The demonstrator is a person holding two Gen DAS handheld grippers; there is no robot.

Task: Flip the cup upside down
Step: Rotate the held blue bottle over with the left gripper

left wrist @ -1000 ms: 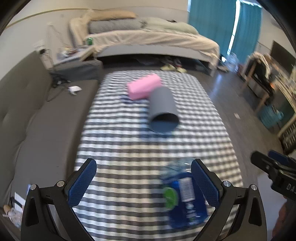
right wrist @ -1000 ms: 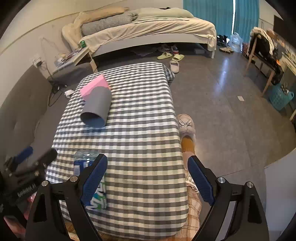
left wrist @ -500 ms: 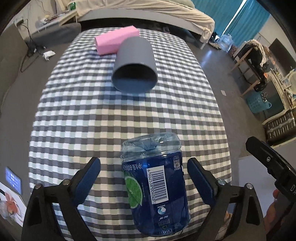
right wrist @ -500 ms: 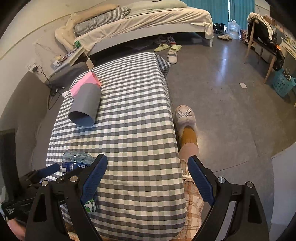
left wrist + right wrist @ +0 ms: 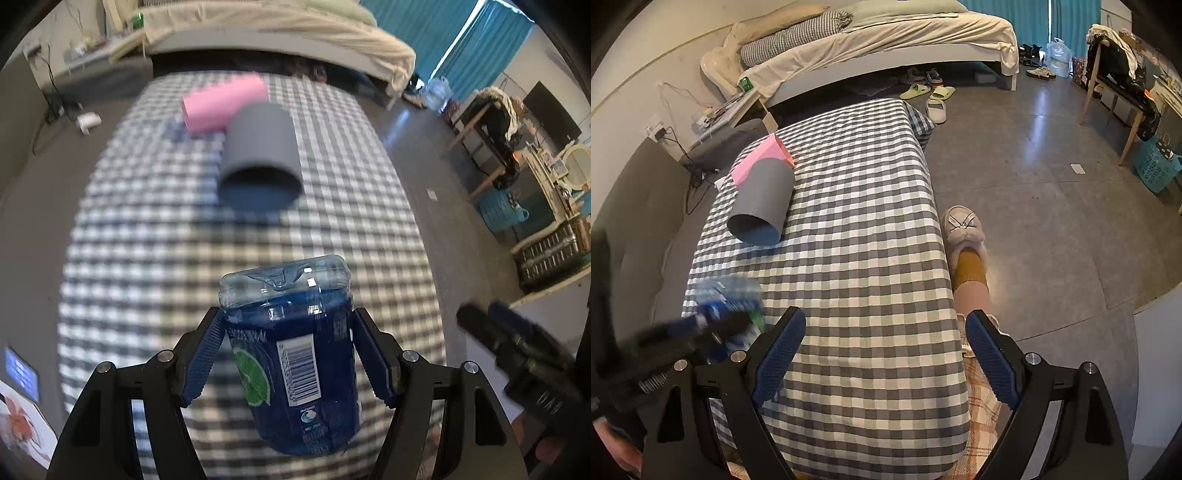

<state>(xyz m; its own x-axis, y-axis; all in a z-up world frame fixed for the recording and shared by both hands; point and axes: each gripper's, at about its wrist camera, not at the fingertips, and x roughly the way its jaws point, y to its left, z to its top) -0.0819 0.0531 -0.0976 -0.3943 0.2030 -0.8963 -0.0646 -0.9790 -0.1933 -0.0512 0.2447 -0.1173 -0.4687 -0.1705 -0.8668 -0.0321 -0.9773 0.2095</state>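
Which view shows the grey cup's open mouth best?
Left wrist: the grey cup lies on its side, mouth facing the camera, though blurred. Right wrist shows it sharper but oblique, beside the pink block.

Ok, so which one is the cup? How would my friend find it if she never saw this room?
Look at the long table with the grey-and-white checked cloth. Toward its far end, on the sofa side, a cup lies on its side, its open mouth facing the camera. It is plain grey and round, touching a pink block behind it, unlike the blue bottle in the left claw.
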